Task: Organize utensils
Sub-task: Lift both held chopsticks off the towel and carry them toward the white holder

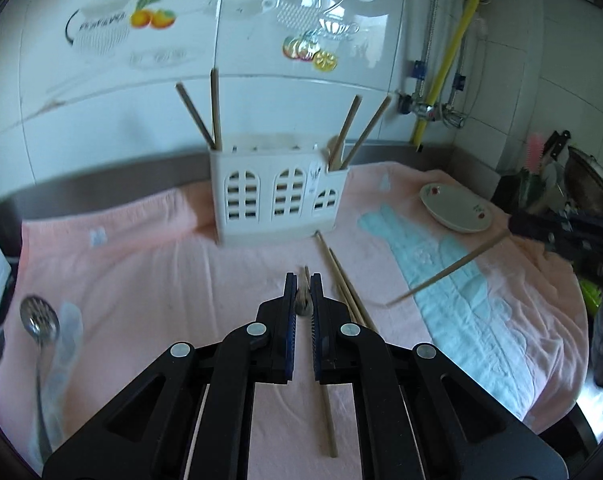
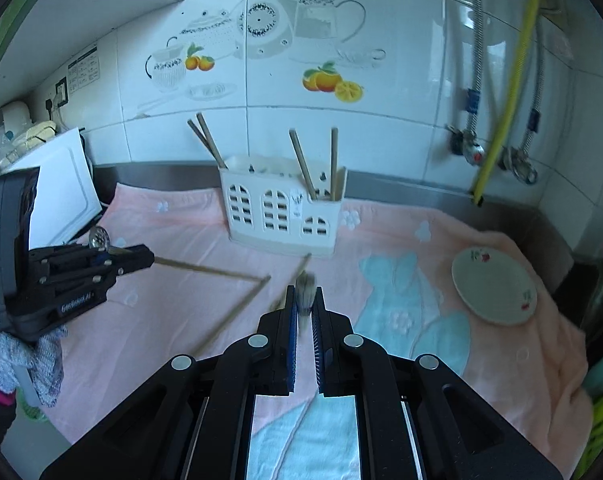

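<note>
A white utensil holder (image 1: 279,194) stands on the pink towel (image 1: 141,272) near the wall, with several chopsticks in it; it also shows in the right wrist view (image 2: 283,216). My left gripper (image 1: 303,280) is shut on a chopstick seen end-on (image 1: 304,298); in the right wrist view that chopstick (image 2: 205,269) sticks out of the left gripper (image 2: 151,258). My right gripper (image 2: 304,292) is shut on another chopstick (image 2: 304,292), seen in the left wrist view (image 1: 447,272) held out over the towel. Loose chopsticks (image 1: 343,284) lie on the towel.
A slotted metal spoon (image 1: 39,320) and a clear spoon (image 1: 67,332) lie at the towel's left. A white floral dish (image 1: 455,208) sits at the right, also in the right wrist view (image 2: 493,284). Pipes and a yellow hose (image 1: 437,92) run down the wall.
</note>
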Available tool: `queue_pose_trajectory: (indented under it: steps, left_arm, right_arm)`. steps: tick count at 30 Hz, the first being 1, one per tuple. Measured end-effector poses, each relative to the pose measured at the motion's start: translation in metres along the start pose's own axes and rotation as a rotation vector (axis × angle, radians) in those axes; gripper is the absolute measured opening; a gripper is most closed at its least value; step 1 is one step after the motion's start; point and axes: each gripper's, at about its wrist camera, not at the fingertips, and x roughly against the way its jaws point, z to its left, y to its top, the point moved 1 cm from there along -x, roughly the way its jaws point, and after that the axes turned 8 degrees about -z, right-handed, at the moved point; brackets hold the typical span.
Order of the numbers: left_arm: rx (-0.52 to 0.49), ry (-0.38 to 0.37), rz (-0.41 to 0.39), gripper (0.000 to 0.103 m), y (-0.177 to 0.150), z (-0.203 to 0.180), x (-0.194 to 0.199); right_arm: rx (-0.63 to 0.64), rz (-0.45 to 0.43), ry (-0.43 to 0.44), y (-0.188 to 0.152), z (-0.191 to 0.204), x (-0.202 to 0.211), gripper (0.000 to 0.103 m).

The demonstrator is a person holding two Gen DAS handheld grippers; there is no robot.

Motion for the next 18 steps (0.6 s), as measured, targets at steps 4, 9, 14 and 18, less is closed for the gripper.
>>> queue_pose_trajectory:
  steps: [4,9,14,18]
  left_arm:
    - [-0.015,0.003,-0.006,0.005,0.012,0.001,0.002]
    - [-0.034,-0.003,-0.011,0.005,0.029,0.002,0.0]
    - [-0.064,0.005,-0.016,0.005,0.05,0.002,-0.003]
    - [-0.079,0.009,-0.042,0.005,0.076,0.001,-0.003]
  right_arm:
    - [0.006,-0.004,0.034,0.033,-0.003,-0.004,0.007]
    - [-0.001,-0.031,0.054,0.075,-0.007,-0.009,0.007]
    - [0.005,-0.085,0.035,0.121,-0.009,-0.018,0.007]
    - [-0.005,-0.115,0.013,0.151,-0.013,-0.031,0.007]
